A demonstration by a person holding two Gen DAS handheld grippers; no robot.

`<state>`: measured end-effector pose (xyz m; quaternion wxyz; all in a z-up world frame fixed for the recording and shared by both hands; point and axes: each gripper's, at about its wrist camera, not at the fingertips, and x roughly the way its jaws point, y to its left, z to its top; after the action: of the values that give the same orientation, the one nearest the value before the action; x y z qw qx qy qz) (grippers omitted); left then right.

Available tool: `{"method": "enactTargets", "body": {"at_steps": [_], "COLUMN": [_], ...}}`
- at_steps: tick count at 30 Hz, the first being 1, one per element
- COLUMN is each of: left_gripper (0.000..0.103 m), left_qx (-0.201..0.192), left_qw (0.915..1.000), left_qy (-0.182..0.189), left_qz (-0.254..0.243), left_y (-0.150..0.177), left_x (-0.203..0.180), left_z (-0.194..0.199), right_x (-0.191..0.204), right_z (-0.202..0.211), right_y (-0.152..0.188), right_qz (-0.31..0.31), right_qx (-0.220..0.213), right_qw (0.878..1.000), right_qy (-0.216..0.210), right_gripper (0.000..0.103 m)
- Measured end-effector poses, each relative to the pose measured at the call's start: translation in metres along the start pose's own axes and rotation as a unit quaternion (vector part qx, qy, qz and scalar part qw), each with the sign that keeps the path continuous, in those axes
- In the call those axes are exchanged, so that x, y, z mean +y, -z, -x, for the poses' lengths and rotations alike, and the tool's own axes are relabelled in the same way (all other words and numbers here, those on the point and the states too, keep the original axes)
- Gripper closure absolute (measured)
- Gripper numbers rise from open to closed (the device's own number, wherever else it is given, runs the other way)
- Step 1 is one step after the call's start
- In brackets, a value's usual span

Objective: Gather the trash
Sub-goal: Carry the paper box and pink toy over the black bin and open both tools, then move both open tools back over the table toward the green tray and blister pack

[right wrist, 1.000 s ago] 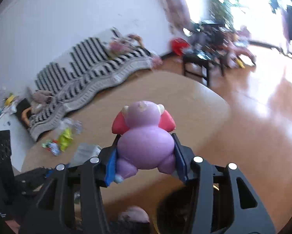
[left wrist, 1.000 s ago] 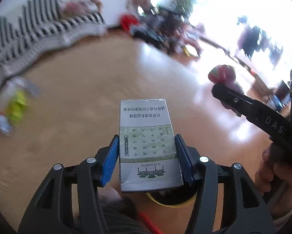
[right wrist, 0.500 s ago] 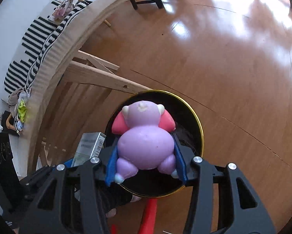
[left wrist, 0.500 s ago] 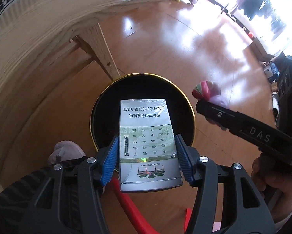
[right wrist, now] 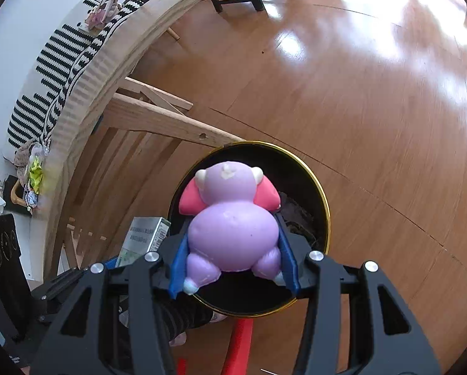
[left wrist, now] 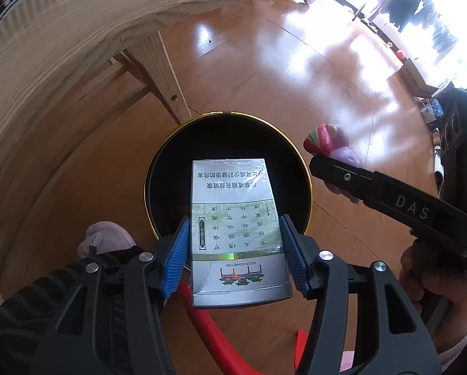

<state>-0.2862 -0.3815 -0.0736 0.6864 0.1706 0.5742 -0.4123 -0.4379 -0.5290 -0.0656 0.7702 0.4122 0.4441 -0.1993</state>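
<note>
Black bin (left wrist: 171, 168), gold rim, sits on the wood floor directly under both loads. Left gripper (left wrist: 235, 251) clamps a rigid foil-wrapped cigarette pack (left wrist: 235, 228); right gripper (right wrist: 233, 259) squeezes a soft purple toy (right wrist: 231, 228). Advice: centre each over the mouth, release one at a time.

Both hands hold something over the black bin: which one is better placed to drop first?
Probably right: the purple toy in the right gripper sits over the bin mouth; the cigarette pack overlaps its near rim.
</note>
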Motion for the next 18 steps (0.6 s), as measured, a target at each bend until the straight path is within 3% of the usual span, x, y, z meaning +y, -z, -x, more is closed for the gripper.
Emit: {"method": "enactTargets", "body": {"at_steps": [4, 5, 8, 9, 15, 18], "left_gripper": [0.046, 0.043, 0.006, 0.006, 0.006, 0.006], "left_qx": [0.016, 0.02, 0.013, 0.005, 0.004, -0.036], "left_qw": [0.9999, 0.9998, 0.9998, 0.9999, 0.9986, 0.998], "left_qy": [0.002, -0.005, -0.016, -0.016, 0.008, 0.016], "left_qz": [-0.003, -0.004, 0.002, 0.004, 0.051, 0.05], "left_y": [0.002, 0.003, 0.004, 0.004, 0.005, 0.003], "left_x": [-0.001, -0.001, -0.001, 0.0, 0.013, 0.011], "left_z": [-0.005, -0.008, -0.009, -0.007, -0.006, 0.013], "right_x": [-0.003, -0.005, -0.005, -0.005, -0.007, 0.002], "right_z": [-0.001, -0.002, 0.001, 0.004, 0.021, 0.028], "right_y": [-0.001, -0.003, -0.007, -0.008, -0.009, -0.009], "right_qz": [-0.028, -0.04, -0.052, -0.049, -0.054, -0.036], "right_qx": [0.001, 0.004, 0.0, -0.005, -0.056, -0.082], "right_qw": [0.999, 0.999, 0.998, 0.999, 0.997, 0.996], "right_qy": [-0.024, -0.031, -0.029, -0.019, 0.019, 0.019], "right_gripper": [0.05, 0.038, 0.009, 0.006, 0.006, 0.006]}}
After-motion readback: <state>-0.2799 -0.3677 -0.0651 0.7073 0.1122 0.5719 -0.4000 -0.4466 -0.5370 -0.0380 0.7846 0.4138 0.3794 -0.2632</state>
